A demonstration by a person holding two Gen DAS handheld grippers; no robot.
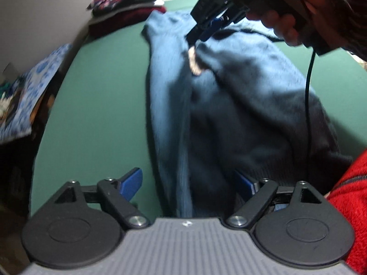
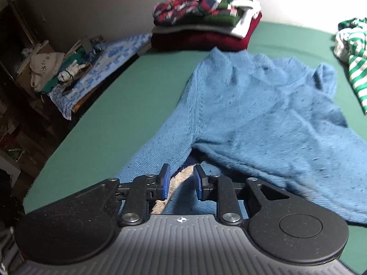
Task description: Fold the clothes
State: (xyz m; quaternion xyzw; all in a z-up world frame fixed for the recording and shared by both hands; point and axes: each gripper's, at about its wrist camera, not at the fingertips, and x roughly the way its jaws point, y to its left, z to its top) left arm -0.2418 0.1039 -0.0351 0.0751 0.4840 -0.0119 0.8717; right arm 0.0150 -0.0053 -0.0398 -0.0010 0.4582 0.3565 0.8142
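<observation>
I find the green table (image 2: 110,119) carrying a blue sweater (image 2: 263,114) across its middle, partly doubled over, one sleeve trailing toward 6 o'clock. A stack of folded clothes (image 2: 204,18) sits at 12 o'clock; a striped garment (image 2: 353,68) lies at 3 o'clock. The knit looks soft, limp and stretchy, best taken at hems or shoulder seams. My left gripper (image 1: 190,183) stands wide open, straddling fabric, gripping nothing. My right gripper (image 2: 181,181) is narrowly parted over a pale lining; whether it pinches cloth, I cannot tell.
</observation>
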